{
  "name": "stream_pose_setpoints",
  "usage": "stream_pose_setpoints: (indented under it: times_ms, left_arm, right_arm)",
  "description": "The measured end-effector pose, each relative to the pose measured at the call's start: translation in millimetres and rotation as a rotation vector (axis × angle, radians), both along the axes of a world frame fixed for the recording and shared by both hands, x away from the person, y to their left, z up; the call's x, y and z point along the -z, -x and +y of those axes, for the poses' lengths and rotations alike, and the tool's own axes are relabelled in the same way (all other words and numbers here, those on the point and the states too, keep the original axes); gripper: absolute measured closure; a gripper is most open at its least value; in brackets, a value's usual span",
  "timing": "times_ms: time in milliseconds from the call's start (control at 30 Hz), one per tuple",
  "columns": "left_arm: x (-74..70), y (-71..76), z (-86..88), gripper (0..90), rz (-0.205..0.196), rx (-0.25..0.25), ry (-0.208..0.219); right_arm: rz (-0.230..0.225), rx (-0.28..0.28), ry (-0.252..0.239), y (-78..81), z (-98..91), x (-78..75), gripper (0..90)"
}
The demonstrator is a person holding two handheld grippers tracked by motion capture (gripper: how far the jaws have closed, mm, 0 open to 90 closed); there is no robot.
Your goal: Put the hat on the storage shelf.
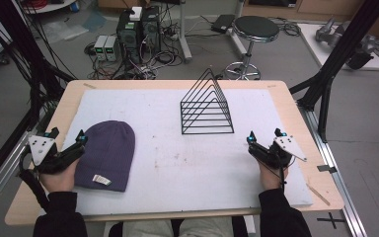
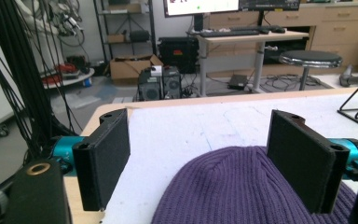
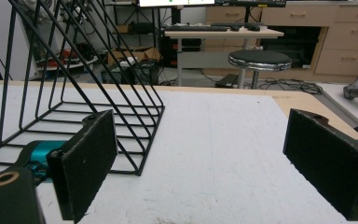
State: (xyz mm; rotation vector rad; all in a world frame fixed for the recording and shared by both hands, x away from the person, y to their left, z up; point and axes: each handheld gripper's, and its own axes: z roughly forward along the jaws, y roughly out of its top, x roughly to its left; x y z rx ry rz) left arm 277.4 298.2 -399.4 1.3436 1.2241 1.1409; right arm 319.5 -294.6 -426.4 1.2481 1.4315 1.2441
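The purple beanie (image 1: 106, 154) lies flat on the left part of the white mat (image 1: 177, 163) that covers the desk (image 1: 296, 118), its crown pointing away from the person and its folded cuff, with a small white label (image 1: 101, 179), nearest them. In the left gripper view the knitted crown (image 2: 242, 186) sits low between the two black jaws, nearer the right-hand one.

The black wire rack (image 1: 206, 106), a row of triangular dividers on a rectangular base, stands upright on the far middle of the mat, well apart from the beanie. In the right gripper view the rack (image 3: 74, 84) rises just ahead and to the left.

The left claw (image 1: 68, 139) rests at the beanie's left edge, spread wide and holding nothing. The right claw (image 1: 265, 136) sits on the mat near the right edge, in front of the rack, also gaping wide and empty.
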Motion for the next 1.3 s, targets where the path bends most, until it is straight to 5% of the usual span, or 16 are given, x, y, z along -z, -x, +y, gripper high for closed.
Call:
stream_pose_setpoints:
  times_ms: [267,767,1133,1300]
  left_arm:
    - [-8.1,-15.8,-5.4,22.1,0.039,0.055,-0.014]
    - [-29.0,-42.9,-7.7,22.6,0.183,0.224,-0.119]
    - [-28.8,-58.2,-7.9,22.1,0.251,0.240,-0.139]
    - [-31.9,-66.4,-10.1,22.2,0.284,0.253,-0.197]
  right_arm:
    - [0.006,-0.006,0.006,0.1,0.4,0.2,9.1]
    - [0.006,-0.008,0.021,-0.1,1.6,0.6,9.1]
    - [0.005,-0.007,0.024,-0.3,1.9,0.8,9.1]
    - [0.015,-0.008,0.023,-0.1,2.5,1.0,9.1]
